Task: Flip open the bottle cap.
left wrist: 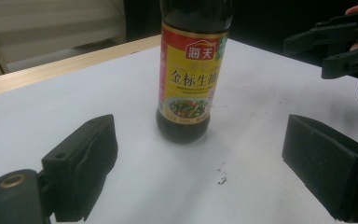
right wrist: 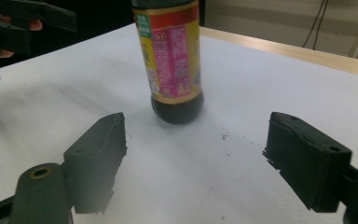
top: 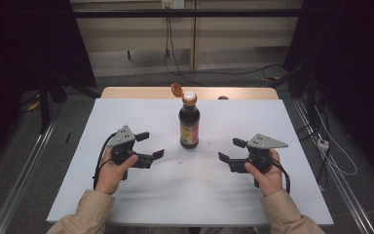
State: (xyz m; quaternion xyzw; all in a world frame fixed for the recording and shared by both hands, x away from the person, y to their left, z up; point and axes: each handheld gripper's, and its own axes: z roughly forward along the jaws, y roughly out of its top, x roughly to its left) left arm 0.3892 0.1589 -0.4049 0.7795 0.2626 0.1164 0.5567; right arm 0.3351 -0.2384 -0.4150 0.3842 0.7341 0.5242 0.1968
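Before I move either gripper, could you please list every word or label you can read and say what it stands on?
"海天": white characters on the red band of the bottle's front label, left gripper view.
"金标生抽": dark characters on the yellow field below it; the last one sits at the label's edge.
Small line under those characters: too blurred to read.
Pink back label, right gripper view: print too small to read.

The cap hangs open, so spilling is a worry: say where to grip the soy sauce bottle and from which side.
Grip the soy sauce bottle across its round labelled body, level from the side, with the open right gripper that already faces it. It stands upright with its flip cap hinged open, so a top grip is likely awkward.
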